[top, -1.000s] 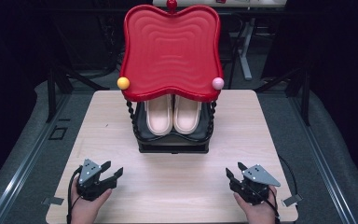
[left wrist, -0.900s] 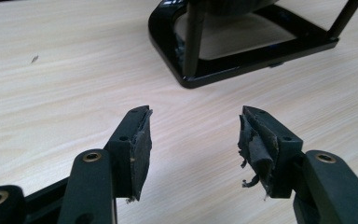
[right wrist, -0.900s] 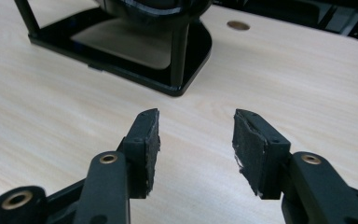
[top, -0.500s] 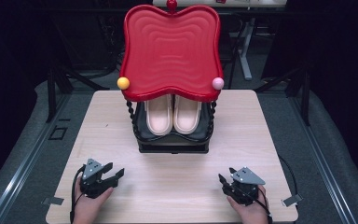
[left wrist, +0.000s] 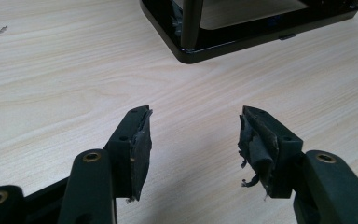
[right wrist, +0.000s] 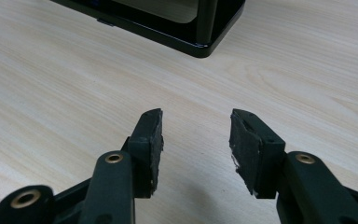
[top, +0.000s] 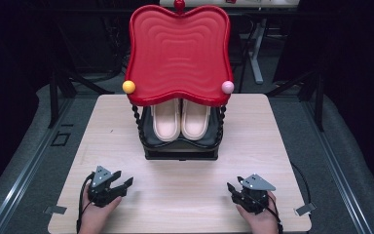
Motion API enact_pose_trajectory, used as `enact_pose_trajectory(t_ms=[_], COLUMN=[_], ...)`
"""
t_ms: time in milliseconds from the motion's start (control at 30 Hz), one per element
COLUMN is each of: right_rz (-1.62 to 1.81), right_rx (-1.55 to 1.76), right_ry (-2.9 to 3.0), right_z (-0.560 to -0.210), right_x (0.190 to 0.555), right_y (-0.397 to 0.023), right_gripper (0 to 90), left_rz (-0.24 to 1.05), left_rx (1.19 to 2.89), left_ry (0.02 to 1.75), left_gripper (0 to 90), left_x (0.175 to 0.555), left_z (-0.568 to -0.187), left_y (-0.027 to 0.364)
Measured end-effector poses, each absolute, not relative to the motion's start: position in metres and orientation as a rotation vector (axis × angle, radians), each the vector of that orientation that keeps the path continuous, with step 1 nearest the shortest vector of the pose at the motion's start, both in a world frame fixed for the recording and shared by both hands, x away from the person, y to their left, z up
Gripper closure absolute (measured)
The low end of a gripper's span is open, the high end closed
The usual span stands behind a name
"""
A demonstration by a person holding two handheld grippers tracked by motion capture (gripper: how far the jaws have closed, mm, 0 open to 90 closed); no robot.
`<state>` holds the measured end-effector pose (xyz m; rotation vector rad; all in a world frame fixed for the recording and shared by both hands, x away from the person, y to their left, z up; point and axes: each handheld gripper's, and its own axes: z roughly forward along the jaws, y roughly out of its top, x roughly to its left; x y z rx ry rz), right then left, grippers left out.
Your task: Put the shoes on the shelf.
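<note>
Risk lies in the reach: pale pink slippers (top: 181,119) sit on the black rack's (top: 180,151) lower shelf under a glossy red tray (top: 177,53). Left hand-held gripper (top: 118,184) gapes empty; right hand-held gripper (top: 238,191), just narrowing, holds nothing above the light wooden tabletop (top: 175,195). Rising carelessly could knock the tray.
</note>
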<state>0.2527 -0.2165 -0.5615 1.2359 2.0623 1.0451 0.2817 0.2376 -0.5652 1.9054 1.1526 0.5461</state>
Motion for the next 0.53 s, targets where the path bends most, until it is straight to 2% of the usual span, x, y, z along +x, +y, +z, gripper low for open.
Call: enact_pose_trajectory(t_ms=[533], right_rz=[1.033], right_rx=[1.289], right_ry=[2.028], right_z=[-0.562], right_x=[0.256], right_y=[-0.228], right_gripper=[53.2], left_rz=[0.526], left_rx=[1.871], left_ry=[1.164], left_gripper=[42.3], left_x=[0.285], left_z=[-0.565], left_y=[0.238])
